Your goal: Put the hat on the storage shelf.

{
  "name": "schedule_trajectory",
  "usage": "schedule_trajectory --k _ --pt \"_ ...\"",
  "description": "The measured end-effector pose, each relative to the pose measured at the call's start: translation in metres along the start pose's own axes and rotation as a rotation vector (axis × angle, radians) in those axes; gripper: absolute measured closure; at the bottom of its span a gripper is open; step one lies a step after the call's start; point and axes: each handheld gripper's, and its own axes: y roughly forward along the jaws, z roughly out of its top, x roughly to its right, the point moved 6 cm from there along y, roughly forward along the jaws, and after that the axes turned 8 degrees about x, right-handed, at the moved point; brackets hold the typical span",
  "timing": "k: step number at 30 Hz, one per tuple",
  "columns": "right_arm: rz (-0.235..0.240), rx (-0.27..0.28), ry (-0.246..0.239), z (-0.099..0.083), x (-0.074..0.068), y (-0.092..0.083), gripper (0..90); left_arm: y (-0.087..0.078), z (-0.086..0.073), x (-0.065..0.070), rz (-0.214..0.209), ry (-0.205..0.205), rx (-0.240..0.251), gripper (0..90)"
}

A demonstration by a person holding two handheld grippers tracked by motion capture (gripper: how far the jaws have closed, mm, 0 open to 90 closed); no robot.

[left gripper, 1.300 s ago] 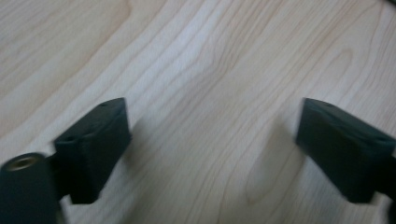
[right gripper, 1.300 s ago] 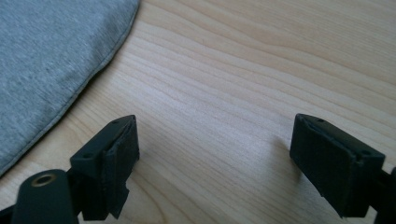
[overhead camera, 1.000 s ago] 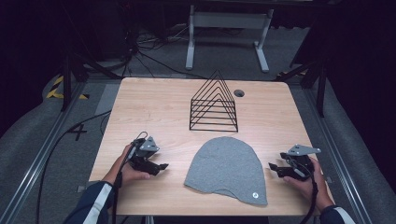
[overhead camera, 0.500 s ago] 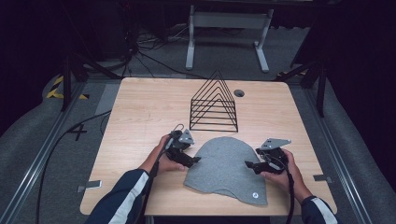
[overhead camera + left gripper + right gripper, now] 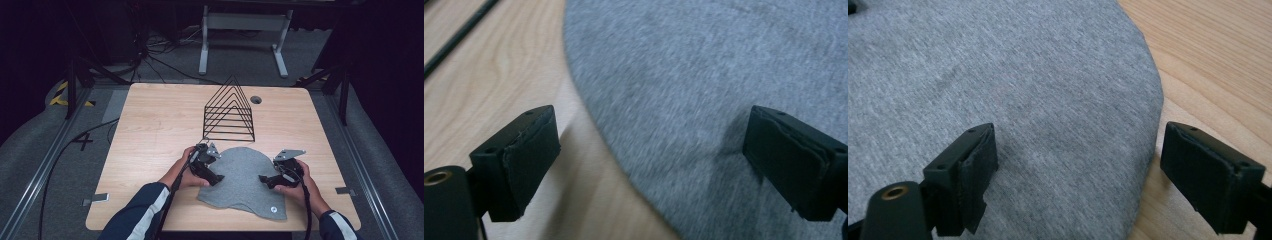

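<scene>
A grey knit beanie [image 5: 244, 180] lies flat on the wooden table [image 5: 150, 135], near its front edge. My left gripper [image 5: 214, 179] is at the beanie's left edge and stands open; its jaws have just been opening. In the left gripper view the beanie's edge [image 5: 624, 140] runs between the two spread jaws, which straddle it without pressing. My right gripper [image 5: 265, 180] is at the beanie's right edge, also open, its jaws just widened. In the right gripper view the beanie's rim [image 5: 1148, 130] sits between the jaws, one over cloth, one over wood.
A black wire rack [image 5: 229, 111] shaped like nested triangles stands just behind the beanie. A small round hole [image 5: 256, 99] is in the tabletop at the back. A metal stand [image 5: 240, 30] and cables lie on the floor beyond the table.
Both hands have come inward from the table's sides to the beanie's left and right edges. Both pairs of jaws stand wider apart than before.
</scene>
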Motion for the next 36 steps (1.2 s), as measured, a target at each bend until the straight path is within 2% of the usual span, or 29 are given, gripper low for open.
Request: schedule_trajectory --k 4,6,7,9,10,12,14,19,21,23,26,29,32,34,36 --pt "0.017 -0.012 -0.013 0.003 -0.004 0.0 21.6 -0.004 0.001 0.005 -0.001 0.0 -0.011 18.0" --pt "0.025 -0.01 -0.025 0.004 -0.007 0.001 26.2 -0.006 0.001 0.009 -0.021 0.001 -0.008 24.9" --pt "0.033 -0.005 -0.032 0.005 -0.009 0.001 31.1 -0.006 0.002 0.01 -0.023 -0.005 0.0 30.6" --pt "0.051 -0.001 -0.038 0.007 -0.013 0.001 39.2 -0.007 0.002 0.009 -0.026 -0.004 -0.002 35.5" --pt "0.056 0.005 -0.041 0.008 -0.014 0.002 40.6 -0.008 0.002 0.007 -0.03 -0.001 -0.004 36.0" --pt "0.064 0.005 -0.044 0.009 -0.014 0.003 41.3 -0.008 0.002 0.003 -0.048 -0.042 0.025 37.2" --pt "0.073 0.004 -0.023 0.011 -0.012 0.004 41.4 -0.007 0.001 -0.005 -0.003 -0.082 0.041 31.4" --pt "0.069 0.006 0.004 0.014 -0.003 0.006 36.3 -0.002 0.007 -0.017 0.02 -0.132 0.033 24.4" --pt "0.061 -0.002 0.012 0.016 -0.001 0.008 33.7 0.0 0.008 -0.022 0.04 -0.107 0.025 23.4" --pt "0.052 -0.005 0.019 0.018 0.001 0.011 32.1 0.002 0.011 -0.024 0.04 -0.126 0.018 21.9" --pt "0.032 -0.002 -0.004 0.019 0.004 0.014 32.2 0.005 0.014 -0.025 0.052 -0.11 -0.001 20.4" --pt "0.027 -0.015 0.001 0.021 0.005 0.015 32.6 0.009 0.017 -0.024 0.068 -0.087 -0.014 20.0" --pt "0.024 -0.022 0.004 0.023 0.006 0.016 33.2 0.011 0.018 -0.021 0.072 -0.086 -0.015 20.2" --pt "0.01 -0.023 -0.004 0.025 0.005 0.018 37.9 0.011 0.021 -0.017 0.061 -0.069 -0.012 27.5" --pt "0.02 -0.026 -0.009 0.027 0.004 0.019 46.0 0.01 0.021 -0.016 0.055 -0.068 -0.014 36.3"
